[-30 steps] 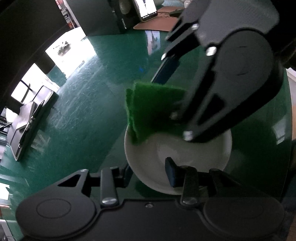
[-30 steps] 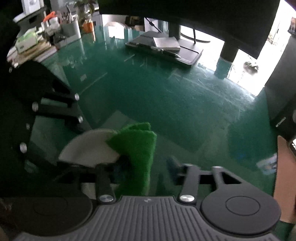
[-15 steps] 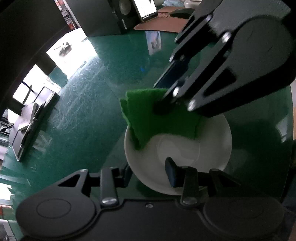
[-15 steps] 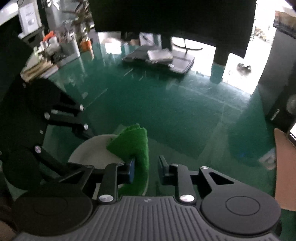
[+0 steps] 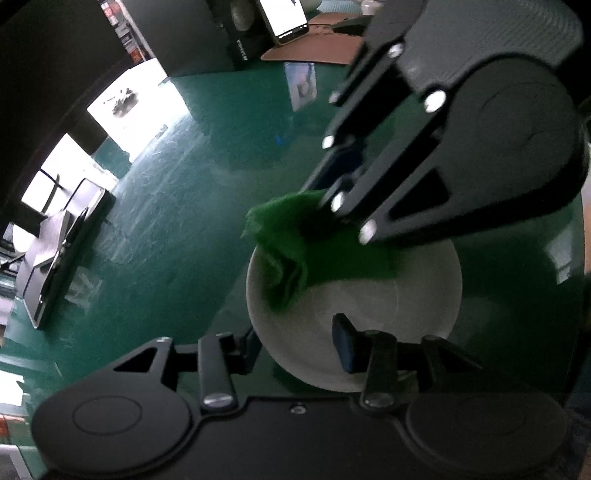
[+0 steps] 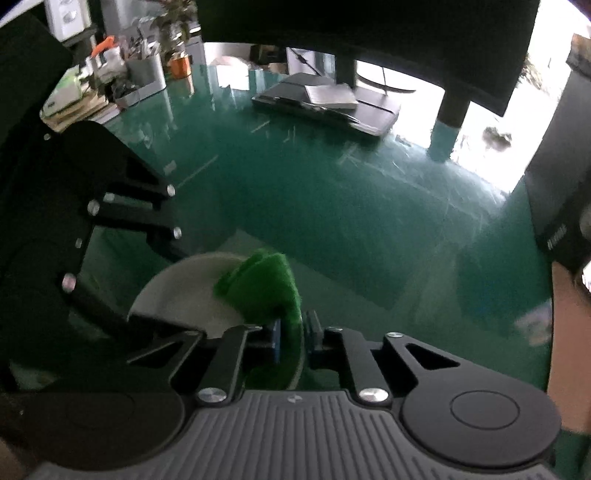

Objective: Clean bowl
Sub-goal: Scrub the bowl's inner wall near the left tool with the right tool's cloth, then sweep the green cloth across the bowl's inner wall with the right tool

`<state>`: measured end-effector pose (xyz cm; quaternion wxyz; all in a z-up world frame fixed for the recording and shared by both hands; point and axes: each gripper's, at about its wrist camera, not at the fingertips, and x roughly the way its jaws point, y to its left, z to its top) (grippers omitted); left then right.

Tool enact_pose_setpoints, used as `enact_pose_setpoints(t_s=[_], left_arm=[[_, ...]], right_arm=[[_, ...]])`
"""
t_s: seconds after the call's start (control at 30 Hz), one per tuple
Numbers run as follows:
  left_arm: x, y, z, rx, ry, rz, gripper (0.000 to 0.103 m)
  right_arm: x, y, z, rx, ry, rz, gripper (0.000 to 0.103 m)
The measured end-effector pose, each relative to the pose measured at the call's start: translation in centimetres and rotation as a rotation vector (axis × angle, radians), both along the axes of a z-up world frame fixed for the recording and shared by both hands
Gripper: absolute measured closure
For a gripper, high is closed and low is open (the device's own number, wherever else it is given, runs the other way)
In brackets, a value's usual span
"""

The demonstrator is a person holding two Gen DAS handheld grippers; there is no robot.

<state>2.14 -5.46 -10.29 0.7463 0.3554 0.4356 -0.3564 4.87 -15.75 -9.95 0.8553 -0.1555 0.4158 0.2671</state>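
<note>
A white bowl (image 5: 388,302) sits on the green table; it also shows in the right wrist view (image 6: 181,291). My left gripper (image 5: 295,350) is shut on the bowl's near rim, one finger inside and one outside. My right gripper (image 6: 291,334) is shut on a folded green scouring pad (image 6: 266,291) and presses it against the bowl's inner wall. In the left wrist view the pad (image 5: 314,251) lies over the bowl's far left side, under the right gripper's black body (image 5: 461,147).
A closed laptop (image 6: 328,105) and a monitor stand (image 6: 452,107) are at the far side. A phone (image 5: 286,16) on a brown mat and a black box (image 5: 236,37) stand beyond the bowl. Desk clutter (image 6: 110,81) is at the far left.
The right gripper has swept the pad round inside the bowl, and the pad is now crumpled lower against the left wall. The left gripper and bowl have stayed put.
</note>
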Motion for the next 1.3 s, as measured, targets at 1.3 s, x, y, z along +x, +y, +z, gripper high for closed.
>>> enact_pose_setpoints(t_s=[1.3], left_arm=[[0.9,0.3,0.0,0.002,-0.003,-0.016,0.042]], right_arm=[[-1.2,-3.9,0.8,0.117,-0.09,-0.044,0.075]])
